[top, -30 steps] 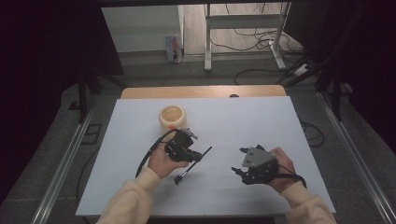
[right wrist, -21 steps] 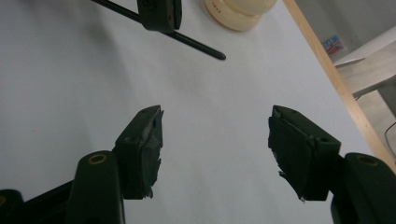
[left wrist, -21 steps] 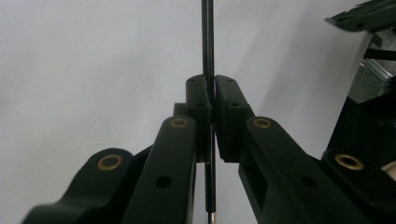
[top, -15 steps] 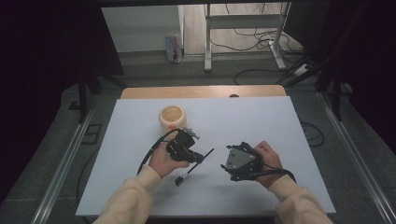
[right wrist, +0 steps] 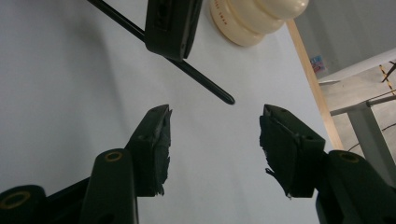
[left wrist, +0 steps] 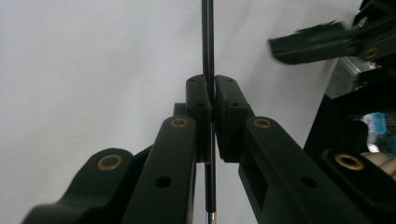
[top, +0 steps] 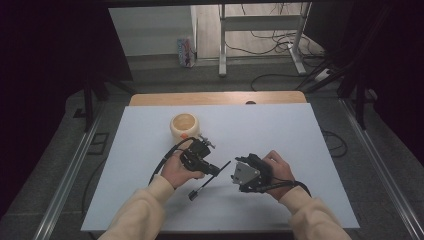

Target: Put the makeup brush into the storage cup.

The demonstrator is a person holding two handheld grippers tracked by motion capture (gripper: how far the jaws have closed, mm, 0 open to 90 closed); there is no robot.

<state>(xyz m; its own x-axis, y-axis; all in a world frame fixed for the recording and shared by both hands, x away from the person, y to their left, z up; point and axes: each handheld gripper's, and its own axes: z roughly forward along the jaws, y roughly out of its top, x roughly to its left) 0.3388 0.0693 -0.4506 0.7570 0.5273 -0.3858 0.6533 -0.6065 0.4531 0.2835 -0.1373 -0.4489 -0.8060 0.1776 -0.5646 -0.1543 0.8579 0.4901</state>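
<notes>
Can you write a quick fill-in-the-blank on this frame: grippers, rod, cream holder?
1. The left gripper is shut on a thin black ____.
2. The right gripper has its jaws ____, with nothing between them.
3. The cream holder stands on the white table on the person's ____ side.
4. The rod has its free tip pointing toward the ____ gripper.

Missing words: rod; open; left; right

High view: fixed, overhead from the person's side, facing forward and down, far back from both tools. Left gripper view: rides the left gripper [left wrist: 211,100], sighting close along its jaws. Right gripper view: same on the right gripper [right wrist: 215,140]. Both see the thin black rod [left wrist: 207,37] just ahead.
</notes>
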